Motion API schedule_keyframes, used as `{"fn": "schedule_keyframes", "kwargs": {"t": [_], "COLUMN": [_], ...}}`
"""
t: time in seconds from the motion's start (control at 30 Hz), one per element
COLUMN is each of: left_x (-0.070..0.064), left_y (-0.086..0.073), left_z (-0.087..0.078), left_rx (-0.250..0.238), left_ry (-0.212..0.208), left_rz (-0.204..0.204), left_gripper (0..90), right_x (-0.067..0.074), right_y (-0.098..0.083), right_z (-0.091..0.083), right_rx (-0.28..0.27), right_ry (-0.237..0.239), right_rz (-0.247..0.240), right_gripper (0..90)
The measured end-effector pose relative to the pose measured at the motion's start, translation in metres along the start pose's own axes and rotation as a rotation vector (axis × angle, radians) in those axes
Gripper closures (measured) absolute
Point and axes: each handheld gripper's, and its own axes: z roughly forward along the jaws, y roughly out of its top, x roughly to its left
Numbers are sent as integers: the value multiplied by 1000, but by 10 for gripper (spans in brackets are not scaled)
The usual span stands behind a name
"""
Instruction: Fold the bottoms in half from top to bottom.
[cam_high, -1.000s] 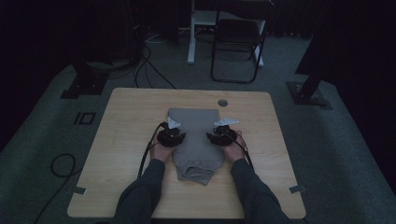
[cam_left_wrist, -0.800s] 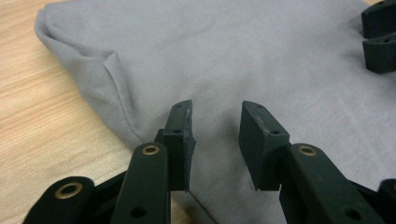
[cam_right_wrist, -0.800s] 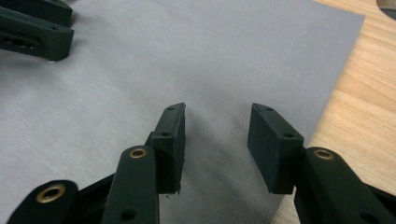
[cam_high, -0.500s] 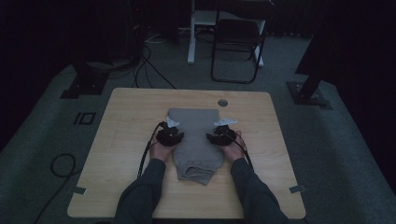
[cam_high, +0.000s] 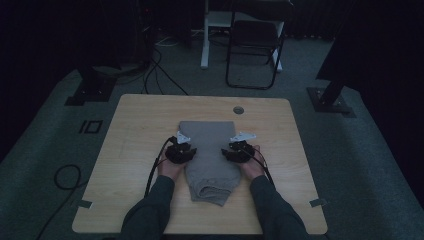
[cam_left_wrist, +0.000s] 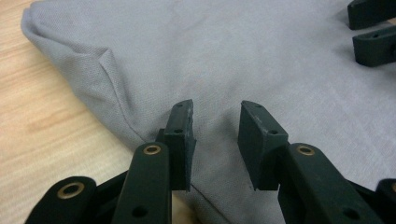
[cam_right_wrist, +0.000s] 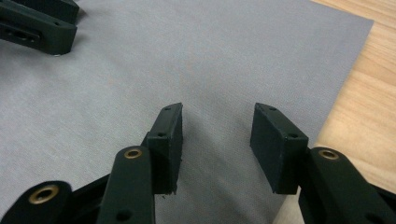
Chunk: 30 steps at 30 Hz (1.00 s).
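A folded grey garment lies in the middle of the wooden table, its rolled end toward the person. My left gripper rests at the garment's left edge, my right gripper at its right edge. In the left gripper view the jaws stand open over the grey cloth, the gripper holding nothing between them. The right gripper view shows my right gripper open above the flat cloth near its edge. Each view has the other gripper's jaws in a top corner.
A small round grommet sits in the table near its far edge. A black folding chair and a white table leg stand beyond the table. Stand bases and cables lie on the floor.
Both grippers have edged slightly nearer the person along the garment's sides. The garment has not moved.
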Motion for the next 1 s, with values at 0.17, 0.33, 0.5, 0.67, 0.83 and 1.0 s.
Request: {"fn": "schedule_keyframes", "kwargs": {"t": [0.17,0.33,0.5,0.67,0.83,1.0], "left_x": [-5,-7,-12,-16,-21,-26], "left_y": [-6,-12,-18,-23,-28,-32], "left_z": [-6,-12,-18,-24,-29,-33], "left_rx": [3,-2,-2,-4,-2,0], "left_ry": [-11,-23,-22,-30,-29,-29], "left_rz": [14,20,34,35,41,35], "left_gripper": [652,652,652,652,651,651], "right_x": [5,10,15,20,25,29], "right_y": [-4,-9,-12,-17,-21,-25], "right_z": [-5,-10,-14,-18,-22,-27], "right_rx": [7,-4,2,-3,-1,-3], "right_ry": [3,11,13,22,26,30], "right_rz": [-6,-11,-20,-30,-31,-35], "right_gripper": [543,543,543,543,543,543]}}
